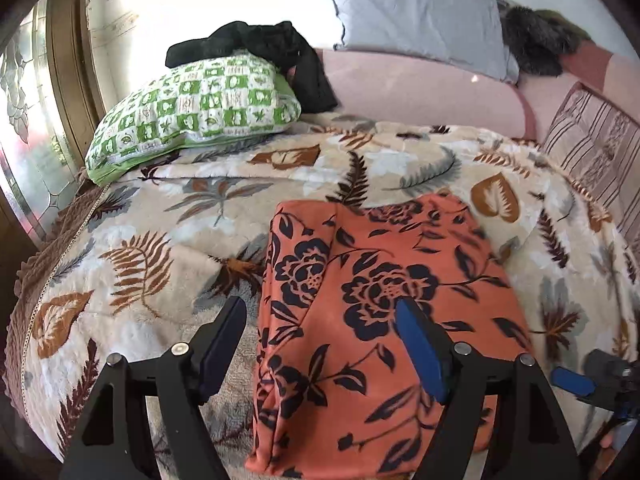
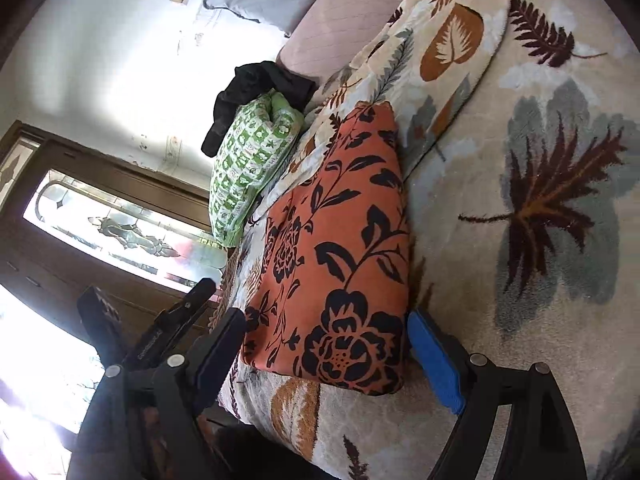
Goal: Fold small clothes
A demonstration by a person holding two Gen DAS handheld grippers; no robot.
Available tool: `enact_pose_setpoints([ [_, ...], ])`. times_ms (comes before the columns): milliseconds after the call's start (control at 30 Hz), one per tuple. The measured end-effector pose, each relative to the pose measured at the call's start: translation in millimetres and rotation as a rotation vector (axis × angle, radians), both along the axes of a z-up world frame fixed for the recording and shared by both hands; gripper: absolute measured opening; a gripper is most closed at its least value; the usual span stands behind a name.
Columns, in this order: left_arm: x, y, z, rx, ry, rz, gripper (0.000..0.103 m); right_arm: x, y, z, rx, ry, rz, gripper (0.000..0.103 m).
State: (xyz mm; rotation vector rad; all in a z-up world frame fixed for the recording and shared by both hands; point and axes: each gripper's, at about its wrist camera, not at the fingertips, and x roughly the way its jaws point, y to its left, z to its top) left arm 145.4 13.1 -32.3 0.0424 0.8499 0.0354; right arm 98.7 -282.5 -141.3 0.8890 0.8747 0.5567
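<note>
In the left wrist view, a wood-framed window [image 1: 28,120] with patterned glass stands at the far left. Next to it a green checked pillow [image 1: 192,112] rests on the bed, with a black garment [image 1: 256,44] draped over its top. A blanket [image 1: 120,240] printed with brown and grey leaves covers the bed. Low in the picture the left gripper [image 1: 320,336] points down at the bed with its jaws apart and nothing pinched. Its dark left finger hangs over the blanket just beside the left edge of the folded orange cloth [image 1: 392,272] with black flowers. Its blue-padded right finger lies over the top of that cloth, so the cloth's left edge sits between the two fingers. The cloth lies flat on the blanket as a neat folded block, running away from the gripper toward the pillows. Behind it are a pink bolster [image 1: 420,88] and a grey pillow [image 1: 420,12]; a striped pillow [image 1: 592,152] is at the right. At the lower right edge a blue pad of the other gripper shows near the cloth's right side.

In the right wrist view the scene is rolled sideways. The right gripper [image 2: 326,340] also has its jaws spread wide. The near end of the orange cloth [image 2: 344,264] lies between them: the dark finger is just beside one corner, the blue pad just beside the other. Whether either touches the cloth I cannot tell.
</note>
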Motion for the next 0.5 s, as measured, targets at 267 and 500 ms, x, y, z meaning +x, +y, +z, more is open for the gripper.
enact_pose_setpoints([
  [267,10.0,43.9,-63.2,-0.139,0.126,0.078,0.083,32.2,9.8,-10.3,-0.035,0.109,0.055,0.087],
  [500,7.7,59.5,-73.7,-0.249,0.11,0.083,0.087,67.0,31.6,-30.7,-0.032,0.267,0.08,0.035],
])
